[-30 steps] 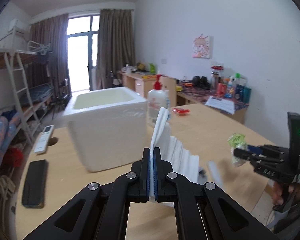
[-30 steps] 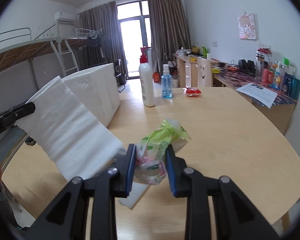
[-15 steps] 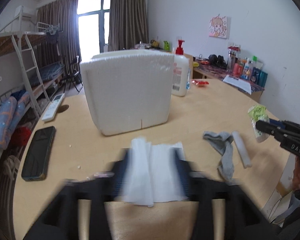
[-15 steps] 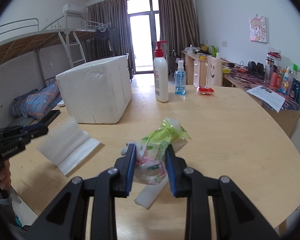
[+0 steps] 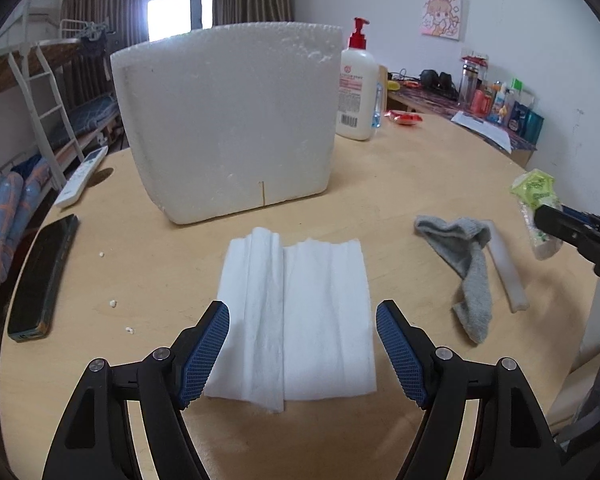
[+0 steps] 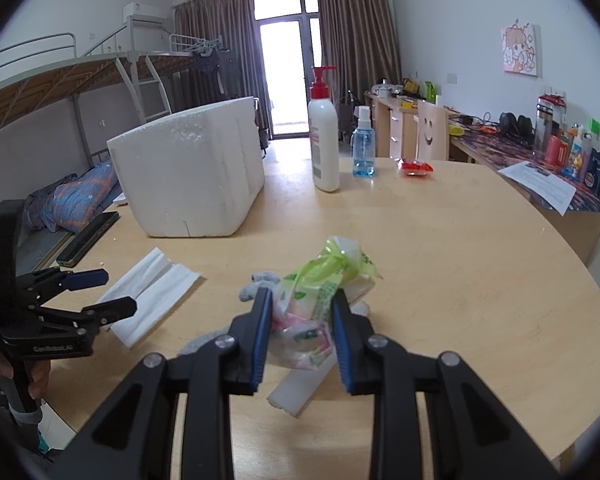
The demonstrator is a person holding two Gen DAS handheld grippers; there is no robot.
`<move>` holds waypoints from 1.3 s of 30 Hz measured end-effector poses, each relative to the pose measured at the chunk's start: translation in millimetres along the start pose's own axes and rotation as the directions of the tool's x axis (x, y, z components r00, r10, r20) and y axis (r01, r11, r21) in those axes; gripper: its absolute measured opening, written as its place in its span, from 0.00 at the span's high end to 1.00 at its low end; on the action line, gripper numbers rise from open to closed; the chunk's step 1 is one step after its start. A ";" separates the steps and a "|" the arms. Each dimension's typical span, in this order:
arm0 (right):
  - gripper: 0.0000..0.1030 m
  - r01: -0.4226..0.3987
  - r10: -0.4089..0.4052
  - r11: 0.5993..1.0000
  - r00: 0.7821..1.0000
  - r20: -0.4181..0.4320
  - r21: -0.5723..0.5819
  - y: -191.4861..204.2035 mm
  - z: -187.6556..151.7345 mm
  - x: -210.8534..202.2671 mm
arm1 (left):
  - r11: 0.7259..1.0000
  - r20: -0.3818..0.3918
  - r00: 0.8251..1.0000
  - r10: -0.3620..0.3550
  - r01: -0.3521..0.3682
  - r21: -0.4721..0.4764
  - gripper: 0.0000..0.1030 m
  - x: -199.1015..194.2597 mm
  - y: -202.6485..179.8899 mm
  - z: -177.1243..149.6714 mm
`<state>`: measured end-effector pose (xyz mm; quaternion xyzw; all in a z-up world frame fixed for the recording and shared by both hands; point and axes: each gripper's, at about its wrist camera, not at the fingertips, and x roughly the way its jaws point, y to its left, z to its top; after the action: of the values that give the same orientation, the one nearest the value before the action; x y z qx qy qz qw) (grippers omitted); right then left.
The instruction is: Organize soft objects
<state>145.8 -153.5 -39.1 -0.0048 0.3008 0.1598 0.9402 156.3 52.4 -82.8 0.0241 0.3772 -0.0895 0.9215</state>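
A white folded tissue sheet (image 5: 300, 280) lies flat on the wooden table (image 5: 420, 168), in front of a white foam box (image 5: 228, 120). My left gripper (image 5: 302, 312) hovers just over the sheet's near end. Its jaws are opening, they stand either side of the sheet, and the pads do not press it. My right gripper (image 6: 302, 300) is shut on a green plastic tissue pack (image 6: 316, 300), held above the table. Under it lie a grey sock (image 5: 468, 264) and a white foam strip (image 5: 506, 272).
A black phone (image 5: 40, 276) and a white remote (image 5: 80, 178) lie at the table's left edge. Behind the box stand a lotion pump bottle (image 5: 356, 92) and a blue spray bottle (image 6: 363, 148), with a red packet (image 5: 406, 118) beside them. A person's hand (image 6: 32, 380) holds the left gripper.
My left gripper came down from in front of the box, opened and let the tissue sheet go; it now lies flat on the table. The right gripper kept still with the pack.
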 end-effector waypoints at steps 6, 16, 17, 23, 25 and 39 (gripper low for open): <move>0.68 -0.003 0.003 1.000 1.000 -0.006 0.013 -2.9 -2.7 1.5 | 1.000 -0.035 0.999 0.003 -0.003 -0.007 0.25 9.6 1.1 -1.8; 0.68 -0.020 0.020 1.000 1.000 -0.010 0.014 -0.2 -3.0 2.5 | 1.000 -0.080 0.997 0.015 -0.016 -0.019 0.25 19.5 2.7 -4.1; 0.68 -0.022 0.022 1.000 1.000 -0.008 0.012 0.6 -2.8 1.7 | 1.000 -0.085 0.996 0.014 -0.016 -0.024 0.26 20.1 3.6 -4.0; 0.68 -0.031 0.031 0.999 1.000 -0.003 0.009 1.0 -2.1 1.2 | 0.999 -0.092 0.995 0.040 -0.039 0.010 0.28 19.9 -2.2 -4.0; 0.68 -0.032 0.032 0.999 0.999 -0.002 0.009 1.7 -2.6 1.0 | 0.999 -0.092 0.995 0.037 -0.037 0.006 0.29 20.5 -0.7 -4.1; 0.68 -0.037 0.037 0.999 0.999 0.005 0.014 0.7 -4.4 -0.9 | 0.999 -0.094 0.994 0.048 -0.047 0.016 0.28 22.0 -1.3 -3.5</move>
<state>142.4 -153.5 -42.1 0.0080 0.2995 0.1751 0.9378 169.1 48.2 -100.6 0.0439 0.4188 -0.0689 0.9044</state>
